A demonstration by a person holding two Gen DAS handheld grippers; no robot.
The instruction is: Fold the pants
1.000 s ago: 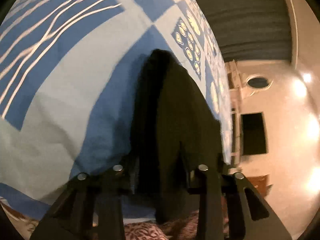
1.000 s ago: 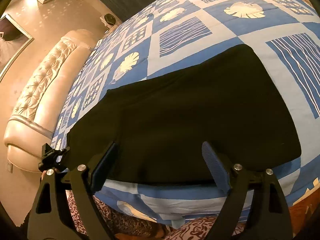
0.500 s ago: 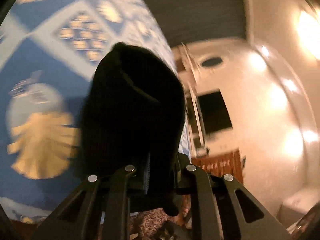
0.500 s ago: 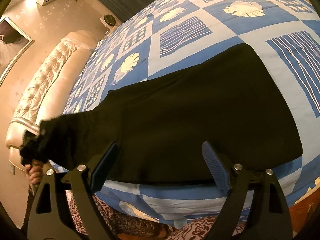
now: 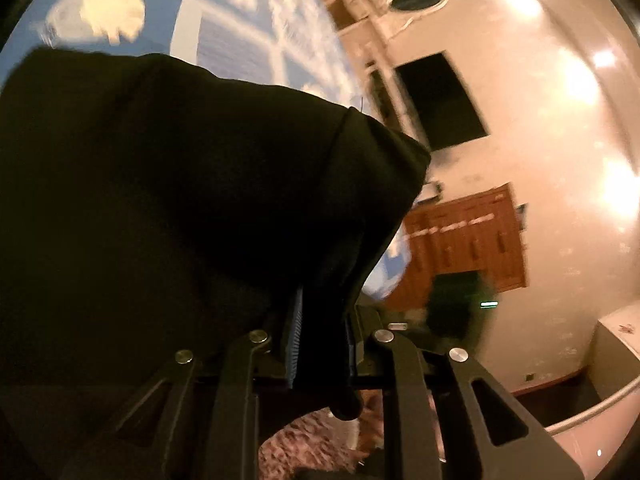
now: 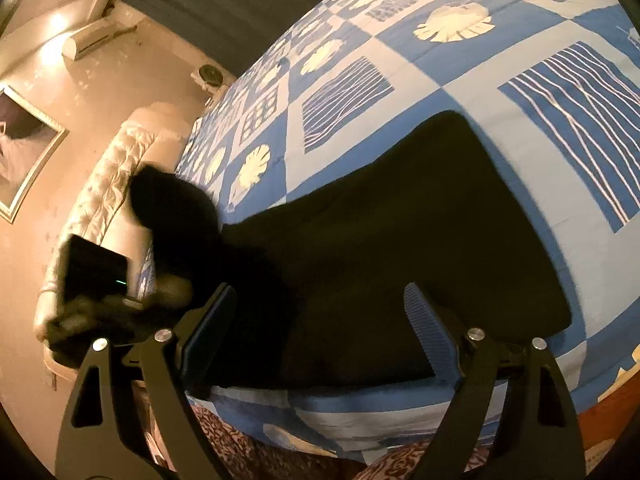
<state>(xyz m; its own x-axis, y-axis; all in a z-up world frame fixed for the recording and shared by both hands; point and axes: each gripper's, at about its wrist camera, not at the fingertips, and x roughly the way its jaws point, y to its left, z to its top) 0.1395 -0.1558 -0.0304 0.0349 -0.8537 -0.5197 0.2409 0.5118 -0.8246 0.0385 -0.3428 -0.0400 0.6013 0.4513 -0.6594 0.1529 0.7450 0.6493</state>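
Note:
Black pants [image 6: 400, 220] lie flat across a blue and white patchwork bedspread [image 6: 440, 60]. My left gripper [image 5: 320, 332] is shut on one end of the pants [image 5: 180, 200], with the cloth pinched between its blue pads and draped over the fingers. In the right wrist view that end [image 6: 172, 200] hangs raised at the left above the bed, with the left gripper's body [image 6: 92, 272] blurred below it. My right gripper [image 6: 320, 292] stands open over the near edge of the pants, with nothing pressed between its pads.
A padded cream headboard [image 6: 108, 184] runs along the left of the bed. A wall air conditioner [image 6: 92, 40] and a framed picture [image 6: 24, 148] hang behind it. A wooden cabinet [image 5: 468, 236] stands beyond the bed. Patterned cloth [image 6: 224, 440] shows below the bed's near edge.
The left gripper has tightened on the pants' end, lifted it off the bed and swung it across with a roll. The right gripper stayed open, shifting only slightly.

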